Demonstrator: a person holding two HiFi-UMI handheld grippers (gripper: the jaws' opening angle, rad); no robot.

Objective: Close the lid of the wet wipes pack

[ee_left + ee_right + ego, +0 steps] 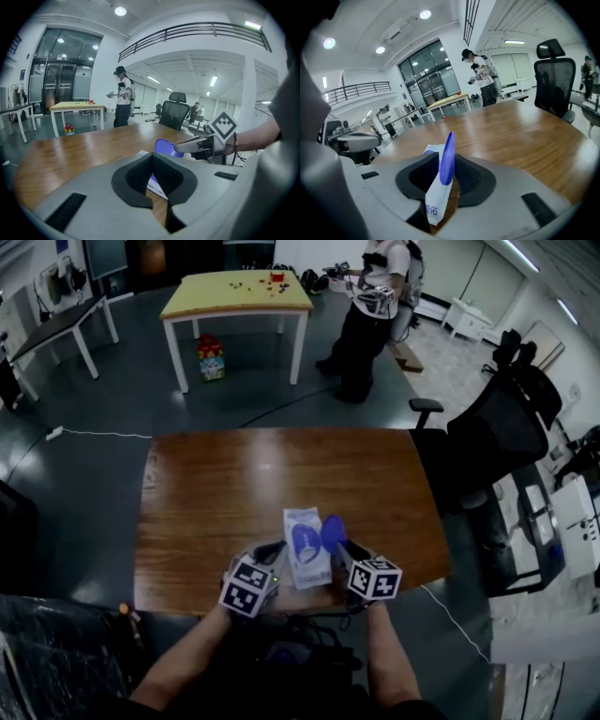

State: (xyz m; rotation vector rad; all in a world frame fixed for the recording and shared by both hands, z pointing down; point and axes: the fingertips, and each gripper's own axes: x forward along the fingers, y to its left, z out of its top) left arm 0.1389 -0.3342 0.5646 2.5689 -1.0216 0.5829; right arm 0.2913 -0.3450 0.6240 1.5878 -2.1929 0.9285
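The white wet wipes pack (305, 559) lies near the front edge of the wooden table (234, 484), its blue lid (332, 532) flipped up at the right side. My right gripper (349, 549) is at that lid. In the right gripper view the lid (447, 157) stands edge-on between the dark pads, with the pack's end (436, 199) under it. The right gripper (446, 176) is open and neither pad presses on the lid. My left gripper (272, 552) rests at the pack's left side. It is open (153, 174), over the pack's edge (157, 185), with the lid (165, 146) beyond it.
A black office chair (497, 427) stands at the table's right end. Farther back, a yellow table (234, 292) has small pieces on top and a toy box (210, 357) under it. A person (370, 306) stands beside it. A cable (94, 434) runs across the floor on the left.
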